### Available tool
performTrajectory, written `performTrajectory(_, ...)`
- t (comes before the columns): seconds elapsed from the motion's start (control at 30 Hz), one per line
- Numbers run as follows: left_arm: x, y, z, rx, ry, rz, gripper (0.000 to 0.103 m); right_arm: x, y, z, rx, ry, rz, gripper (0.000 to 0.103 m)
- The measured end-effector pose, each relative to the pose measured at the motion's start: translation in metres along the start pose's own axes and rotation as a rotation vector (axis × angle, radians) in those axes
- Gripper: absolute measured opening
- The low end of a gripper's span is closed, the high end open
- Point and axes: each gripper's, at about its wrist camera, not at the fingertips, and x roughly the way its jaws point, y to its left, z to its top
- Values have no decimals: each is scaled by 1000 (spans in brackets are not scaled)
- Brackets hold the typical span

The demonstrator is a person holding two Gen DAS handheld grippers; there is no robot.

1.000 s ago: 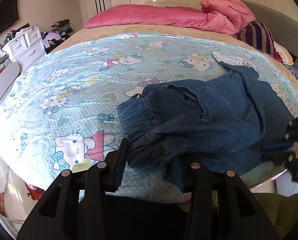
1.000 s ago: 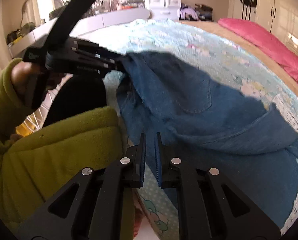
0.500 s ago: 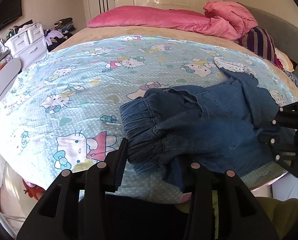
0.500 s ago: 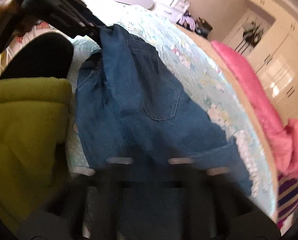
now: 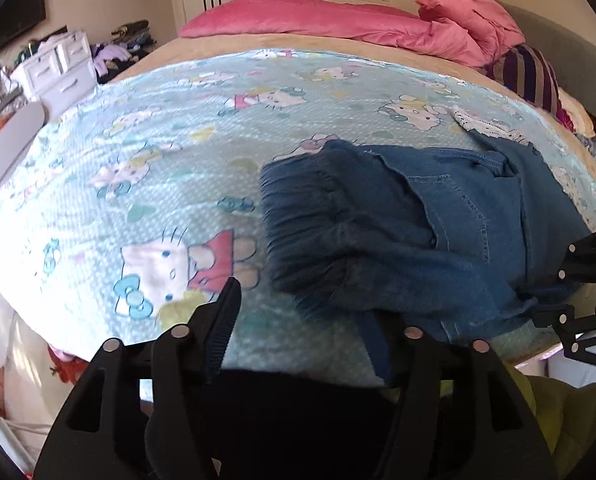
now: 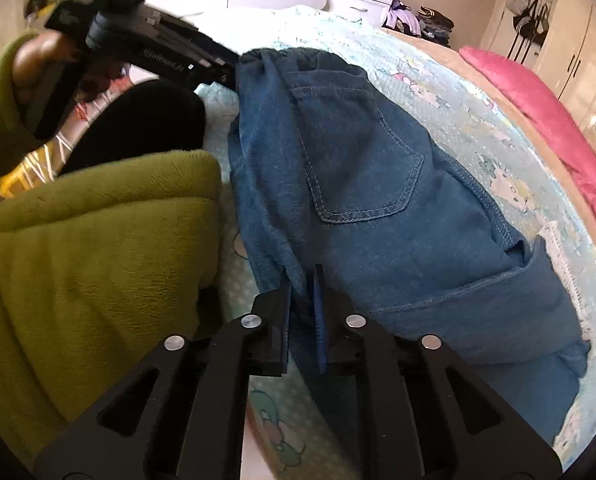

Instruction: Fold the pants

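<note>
1. Bed (image 5: 178, 152), cartoon-cat sheet, spreads ahead of both tools.
2. Pants (image 5: 437, 232), blue denim, lie bunched on the bed's near edge, ahead and right of the left tool (image 5: 303, 320), directly ahead of the right tool (image 6: 301, 292).
3. Green sleeve (image 6: 90, 248) sits left of the right tool.
4. Left tool: jaws opening, wide apart; waistband just ahead, blurred, looks released.
5. Right tool: jaws opening, a narrow gap, denim fold between them, probably still touching the pads.
</note>
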Motion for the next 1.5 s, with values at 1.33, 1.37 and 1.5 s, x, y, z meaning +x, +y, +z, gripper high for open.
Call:
performTrajectory(1.33,-29,-56,23,49,-159,-36,74,-81,-105,-23,535,-172,-104,74)
performTrajectory(1.37,-35,-58,25,45,-169,-47,75,-85,-112,-25,553,-181,-127,77)
performTrajectory(1.5,-40,-77,31,67,-160,-94,82,-88,-135,-21,580,-185,-187,81)
